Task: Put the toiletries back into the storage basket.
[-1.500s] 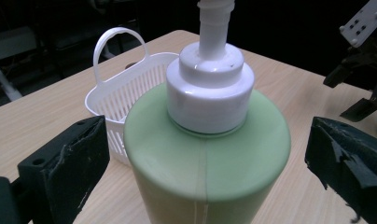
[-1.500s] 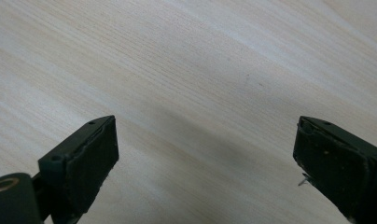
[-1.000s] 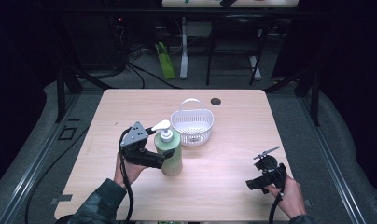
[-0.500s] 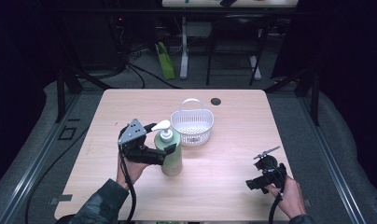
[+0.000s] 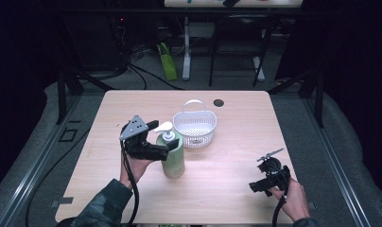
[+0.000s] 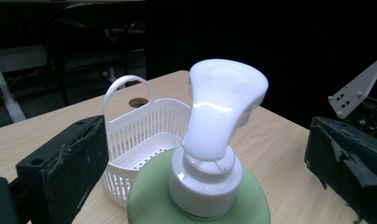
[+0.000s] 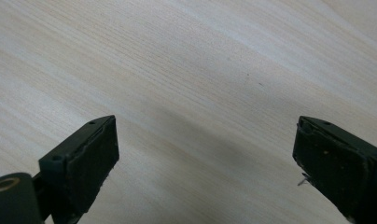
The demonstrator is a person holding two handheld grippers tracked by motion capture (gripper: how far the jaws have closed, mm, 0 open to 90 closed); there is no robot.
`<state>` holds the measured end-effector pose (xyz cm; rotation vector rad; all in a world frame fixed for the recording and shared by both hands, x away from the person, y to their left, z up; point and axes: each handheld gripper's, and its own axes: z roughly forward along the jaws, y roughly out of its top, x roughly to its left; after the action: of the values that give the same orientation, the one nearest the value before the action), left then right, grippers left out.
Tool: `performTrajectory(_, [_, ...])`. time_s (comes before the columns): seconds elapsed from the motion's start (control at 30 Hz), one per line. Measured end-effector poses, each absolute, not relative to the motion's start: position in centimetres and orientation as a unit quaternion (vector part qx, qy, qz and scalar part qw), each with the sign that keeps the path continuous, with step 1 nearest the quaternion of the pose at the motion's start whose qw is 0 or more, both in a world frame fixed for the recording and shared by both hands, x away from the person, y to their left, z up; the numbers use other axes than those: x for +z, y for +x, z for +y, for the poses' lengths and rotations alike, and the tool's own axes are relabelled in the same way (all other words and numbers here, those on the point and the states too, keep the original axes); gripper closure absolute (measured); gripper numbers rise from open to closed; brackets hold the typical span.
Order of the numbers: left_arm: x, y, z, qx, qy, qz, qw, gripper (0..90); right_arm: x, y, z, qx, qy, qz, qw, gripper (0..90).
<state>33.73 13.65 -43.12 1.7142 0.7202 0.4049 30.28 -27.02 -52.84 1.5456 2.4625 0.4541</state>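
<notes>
We note a pale wood surface [image 5: 227,189] in a dark room with cables and desk legs behind. The left gripper [image 5: 153,144] has its jaws wide apart either side of the green pump bottle [image 5: 174,158], which stands upright just left of the empty white basket [image 5: 195,128]; whether a jaw touches the bottle we cannot tell. The right gripper [image 5: 267,182], at the near right, hangs spread and empty over bare wood.

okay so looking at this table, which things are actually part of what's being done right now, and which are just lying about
In use:
left gripper, jaws either side of the bottle
green pump bottle
white plastic basket, likely its destination

Lying about:
right gripper, open over bare table
green bag on the floor behind
</notes>
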Motion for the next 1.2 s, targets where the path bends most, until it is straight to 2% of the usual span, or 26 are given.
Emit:
performTrajectory(0.07, [-43.09, 33.72, 13.63, 0.177, 0.73, 0.309, 0.583, 1.1, -52.84, 30.27, -27.02, 0.153, 0.523, 0.832, 0.099, 6.6])
performTrajectory(0.2, [-42.9, 33.62, 13.62, 0.183, 0.727, 0.299, 0.59, 13.8, -52.81, 30.25, -27.01, 0.154, 0.524, 0.832, 0.101, 6.7])
performTrajectory(0.27, [-42.88, 33.55, 13.48, 0.193, 0.726, 0.304, 0.586, 17.3, -52.85, 30.27, -27.0, 0.154, 0.523, 0.832, 0.1, 6.9])
performTrajectory(0.37, [-42.87, 33.54, 13.38, 0.197, 0.721, 0.299, 0.593, 29.7, -52.83, 30.24, -26.99, 0.154, 0.524, 0.832, 0.1, 6.9])
performTrajectory(0.6, [-42.88, 33.44, 13.38, 0.202, 0.713, 0.299, 0.601, 46.2, -52.81, 30.25, -27.01, 0.153, 0.521, 0.833, 0.102, 6.9])
performTrajectory(1.07, [-43.1, 33.32, 13.42, 0.202, 0.709, 0.288, 0.612, 66.2, -52.86, 30.26, -27.06, 0.155, 0.524, 0.832, 0.099, 7.1])
performTrajectory(1.2, [-43.07, 33.25, 13.5, 0.202, 0.71, 0.287, 0.611, 66.7, -52.79, 30.24, -27.01, 0.154, 0.52, 0.833, 0.105, 7.1])
